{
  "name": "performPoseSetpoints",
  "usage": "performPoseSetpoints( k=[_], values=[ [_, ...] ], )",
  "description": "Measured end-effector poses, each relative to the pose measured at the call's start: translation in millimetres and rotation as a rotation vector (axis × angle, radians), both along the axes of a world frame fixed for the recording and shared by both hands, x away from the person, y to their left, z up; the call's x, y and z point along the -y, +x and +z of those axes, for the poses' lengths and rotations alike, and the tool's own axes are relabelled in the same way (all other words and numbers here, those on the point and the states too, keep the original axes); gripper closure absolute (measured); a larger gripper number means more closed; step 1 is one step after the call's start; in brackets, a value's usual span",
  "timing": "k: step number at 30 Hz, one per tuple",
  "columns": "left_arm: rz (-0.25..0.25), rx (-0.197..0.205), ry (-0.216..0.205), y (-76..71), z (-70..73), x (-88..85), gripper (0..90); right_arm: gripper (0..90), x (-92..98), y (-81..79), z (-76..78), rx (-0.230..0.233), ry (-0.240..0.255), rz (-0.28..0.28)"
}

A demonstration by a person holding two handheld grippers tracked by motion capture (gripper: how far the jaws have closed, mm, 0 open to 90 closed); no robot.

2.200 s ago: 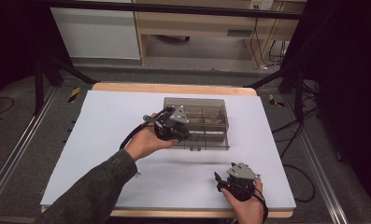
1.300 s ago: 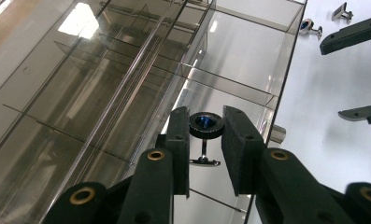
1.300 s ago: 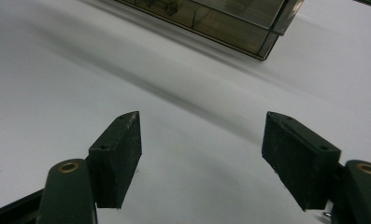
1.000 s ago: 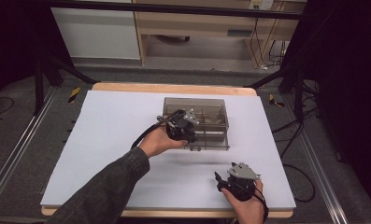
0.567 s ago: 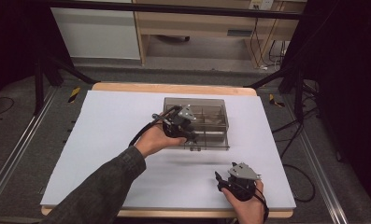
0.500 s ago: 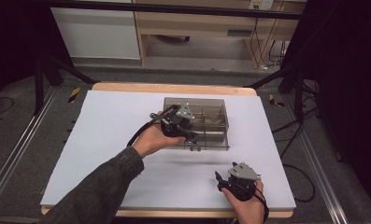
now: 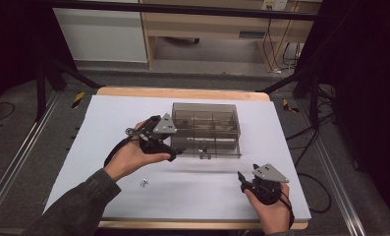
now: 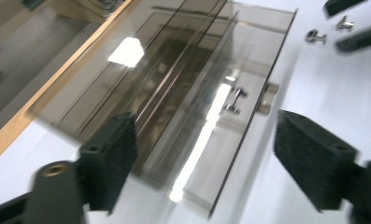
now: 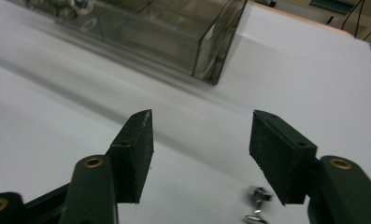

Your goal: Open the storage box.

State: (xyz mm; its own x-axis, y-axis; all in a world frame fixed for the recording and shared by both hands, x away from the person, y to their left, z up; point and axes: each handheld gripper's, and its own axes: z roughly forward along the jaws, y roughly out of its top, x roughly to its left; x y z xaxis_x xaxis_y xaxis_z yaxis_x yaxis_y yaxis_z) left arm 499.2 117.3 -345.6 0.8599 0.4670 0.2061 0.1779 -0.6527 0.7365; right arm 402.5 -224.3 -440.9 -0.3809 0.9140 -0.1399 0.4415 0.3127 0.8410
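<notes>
One smoky clear box [image 7: 206,129] sits mid-counter [image 7: 109,113] on the white sheet, w/ small metal parts inside. Our left gripper [image 7: 174,154] hangs at its front-left corner, jaws just opened wide, nothing between. Right gripper [image 7: 241,181] near the front edge, jaws closing some, empty. Tiny metal stud [image 7: 144,183] lies loose below the left hand.

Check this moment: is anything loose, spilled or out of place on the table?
One small metal part lies loose on the white sheet, outside the clear compartment box, near the left hand's wrist. Another like it lies beside the right gripper. Nothing looks damaged.
</notes>
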Motion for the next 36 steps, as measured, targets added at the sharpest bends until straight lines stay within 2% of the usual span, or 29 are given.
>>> performPoseSetpoints(
  k=[1, 5, 9, 12, 14, 17, 20, 21, 22, 24, 25, 26, 29, 36],
  values=[
    [0.017, 0.002, 0.003, -2.3, -1.5, -6.1, 13.2, 41.7, 3.3, 1.6, 5.0, 0.000, -0.006, -0.003],
    [0.056, 0.001, 0.004, -11.8, -12.3, -31.2, 9.7, 43.8, 18.0, 8.6, 21.3, -0.038, -0.011, -0.032],
    [0.088, 0.002, -0.001, -20.1, -28.6, -57.3, 8.4, 46.1, 29.7, 14.5, 27.9, -0.112, -0.018, -0.063],
    [0.113, 0.015, 0.003, -25.8, -44.5, -78.4, 7.5, 49.0, 35.9, 17.9, 29.7, -0.170, -0.016, -0.073],
    [0.125, 0.027, -0.001, -28.7, -53.8, -89.1, 6.5, 50.4, 39.4, 22.1, 29.6, -0.216, 0.003, -0.089],
    [0.133, 0.019, 0.008, -31.1, -68.1, -105.7, 5.4, 50.7, 41.7, 29.3, 26.5, -0.277, 0.019, -0.113],
    [0.167, 0.033, -0.029, -34.0, -77.8, -119.7, 5.4, 50.8, 41.5, 36.6, 19.4, -0.345, 0.032, -0.138],
    [0.181, 0.039, -0.057, -35.9, -82.4, -125.4, 5.3, 51.3, 41.3, 38.5, 17.1, -0.361, 0.037, -0.144],
    [0.195, 0.043, -0.067, -37.2, -85.7, -127.9, 5.4, 52.3, 40.6, 40.4, 14.2, -0.376, 0.035, -0.151],
    [0.197, 0.057, -0.027, -39.6, -92.1, -133.7, 5.3, 53.7, 39.3, 42.4, 10.0, -0.396, 0.032, -0.170],
    [0.206, 0.061, -0.028, -40.7, -95.0, -136.1, 5.4, 54.2, 38.9, 43.1, 8.7, -0.403, 0.024, -0.173],
    [0.216, 0.064, -0.044, -41.7, -97.6, -137.9, 5.5, 55.0, 38.1, 43.8, 7.3, -0.408, 0.018, -0.179],
    [0.223, 0.062, -0.057, -42.9, -100.6, -140.8, 5.5, 57.4, 36.2, 45.8, 3.5, -0.426, 0.012, -0.179],
    [0.257, 0.083, -0.088, -47.9, -96.9, -147.4, 5.8, 62.9, 37.0, 50.3, -9.0, -0.466, 0.014, -0.182]
  ],
)
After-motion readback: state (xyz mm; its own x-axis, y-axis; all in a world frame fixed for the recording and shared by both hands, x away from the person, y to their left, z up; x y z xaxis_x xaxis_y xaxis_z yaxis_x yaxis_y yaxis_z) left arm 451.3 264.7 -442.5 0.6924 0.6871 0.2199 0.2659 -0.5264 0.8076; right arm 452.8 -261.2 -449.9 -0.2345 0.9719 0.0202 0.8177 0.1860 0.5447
